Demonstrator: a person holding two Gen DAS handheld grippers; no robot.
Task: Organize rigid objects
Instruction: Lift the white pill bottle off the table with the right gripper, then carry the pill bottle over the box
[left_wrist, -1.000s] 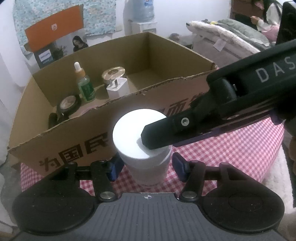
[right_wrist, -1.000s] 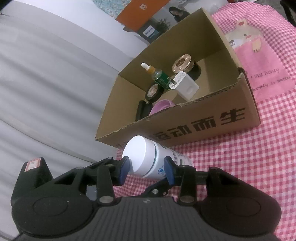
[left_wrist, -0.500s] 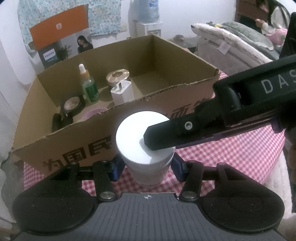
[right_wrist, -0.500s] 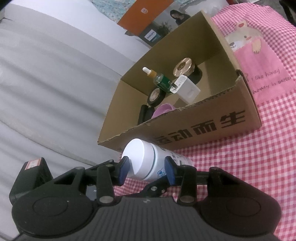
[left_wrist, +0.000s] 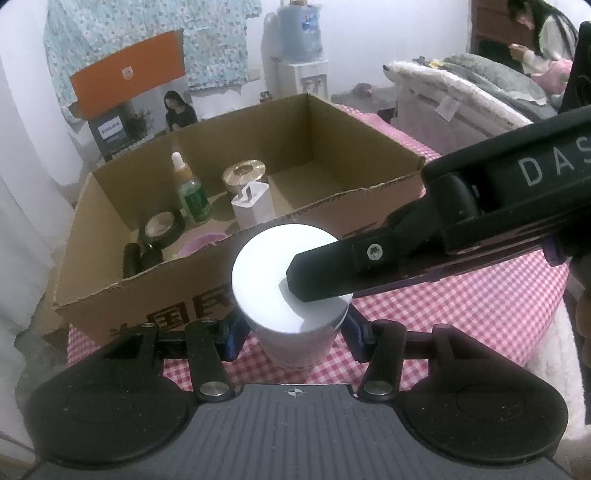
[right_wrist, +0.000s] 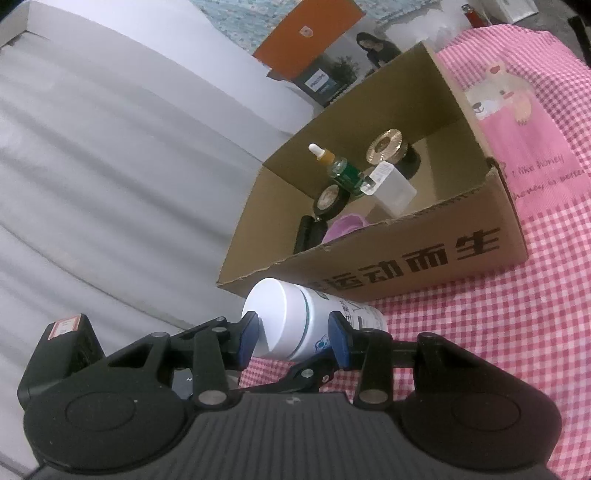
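Observation:
A white bottle (left_wrist: 273, 280) with a white cap is held between both grippers, just in front of a cardboard box (left_wrist: 369, 192). My left gripper (left_wrist: 293, 332) is shut on the bottle's body below the cap. The right gripper's finger (left_wrist: 332, 269) reaches in from the right across the cap. In the right wrist view the bottle (right_wrist: 291, 317) lies tilted, and my right gripper (right_wrist: 293, 339) is shut on its cap end. The box (right_wrist: 424, 258) sits close behind it.
Inside the box stand a green dropper bottle (left_wrist: 192, 192), a gold-lidded jar (left_wrist: 243, 171), a white charger (left_wrist: 253, 205), a round black tin (left_wrist: 162, 227) and a pink item (left_wrist: 201, 242). The box's right half is bare. A pink checked cloth (left_wrist: 461, 314) covers the table. A person (left_wrist: 543, 33) sits far back.
The left jaws have closed in slightly on the bottle. Both grippers and the bottle stay in about the same place in front of the box.

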